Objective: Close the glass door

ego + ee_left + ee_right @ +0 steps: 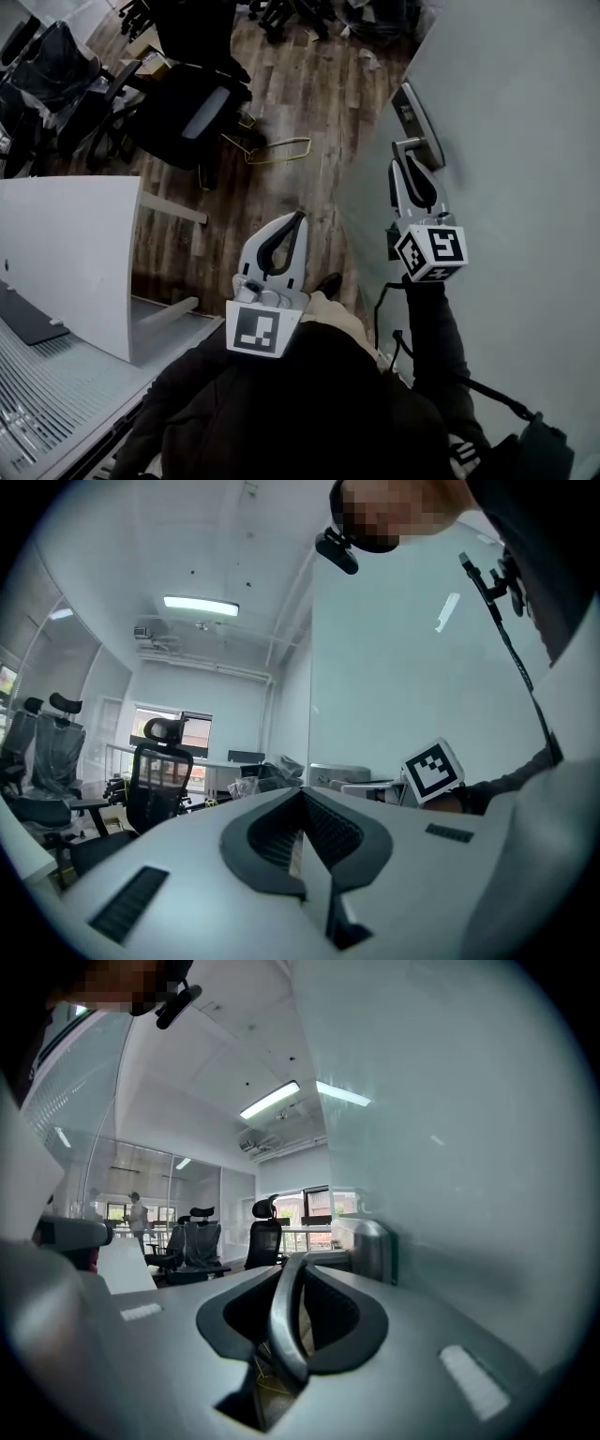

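A wood-plank floor point(309, 94) runs through an office, with black office chairs point(187, 108) crowded at the far left and a white desk panel point(80, 253) standing at the near left. The glass door point(525, 112) fills the right side, its metal handle point(410, 143) on the near edge. The only print in sight is the black-and-white square markers on the gripper cubes. The right gripper point(409, 169) is pressed against the door, its jaws pinching the handle lever, which shows as a curved bar between them in the right gripper view. The left gripper point(298, 220) hangs over bare floor between desk and door, jaws pressed together on nothing. A thin yellow wire frame point(279, 150) lies on the floor near the chairs.
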A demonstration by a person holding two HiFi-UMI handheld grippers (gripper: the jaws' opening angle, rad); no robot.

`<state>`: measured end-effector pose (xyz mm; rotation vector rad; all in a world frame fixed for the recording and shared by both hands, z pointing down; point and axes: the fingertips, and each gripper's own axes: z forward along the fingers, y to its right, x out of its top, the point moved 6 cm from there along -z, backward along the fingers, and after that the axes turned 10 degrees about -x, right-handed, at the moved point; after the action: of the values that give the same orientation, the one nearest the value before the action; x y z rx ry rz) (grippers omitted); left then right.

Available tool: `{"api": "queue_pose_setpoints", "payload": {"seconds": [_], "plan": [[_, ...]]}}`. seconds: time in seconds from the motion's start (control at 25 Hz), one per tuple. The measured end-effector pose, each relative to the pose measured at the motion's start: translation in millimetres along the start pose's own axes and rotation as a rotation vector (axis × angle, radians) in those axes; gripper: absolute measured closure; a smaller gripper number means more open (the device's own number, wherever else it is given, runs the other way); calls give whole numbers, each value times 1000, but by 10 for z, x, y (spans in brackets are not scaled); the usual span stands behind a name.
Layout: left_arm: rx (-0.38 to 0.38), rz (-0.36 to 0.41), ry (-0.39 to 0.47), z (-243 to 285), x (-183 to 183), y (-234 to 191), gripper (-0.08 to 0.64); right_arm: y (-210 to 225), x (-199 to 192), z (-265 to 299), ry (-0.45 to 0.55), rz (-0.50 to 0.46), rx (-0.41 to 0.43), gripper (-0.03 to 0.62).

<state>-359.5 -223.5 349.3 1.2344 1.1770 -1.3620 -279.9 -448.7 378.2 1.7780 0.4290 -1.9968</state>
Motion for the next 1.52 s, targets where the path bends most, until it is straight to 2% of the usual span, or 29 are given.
{"api": "queue_pose_setpoints", "payload": {"seconds": [0.24, 0.56, 0.68, 0.84, 1.08, 1.32, 1.52], "plan": [[15, -20, 4, -414, -41, -179, 563, -450, -39, -40, -10, -15, 28, 528], [21, -27, 4, -1105, -292, -250, 563, -1350, -238, -359, 13, -58, 98, 528], [36, -17, 0, -1139, -285, -152, 563, -1463, -260, -412, 14, -55, 143, 528], [76, -5, 2, -1214, -168, 80, 563, -1546, -185, -516, 20, -30, 195, 528], [176, -1, -4, -1638, -206, 326, 563, -1831, -229, -682, -2, -40, 263, 526], [297, -7, 31, -2349, -133, 218, 563, -2378, -240, -895, -18, -67, 338, 526], [318, -2, 42, -2834, -87, 156, 563, -2708, -260, -1113, -27, -72, 365, 528]]}}
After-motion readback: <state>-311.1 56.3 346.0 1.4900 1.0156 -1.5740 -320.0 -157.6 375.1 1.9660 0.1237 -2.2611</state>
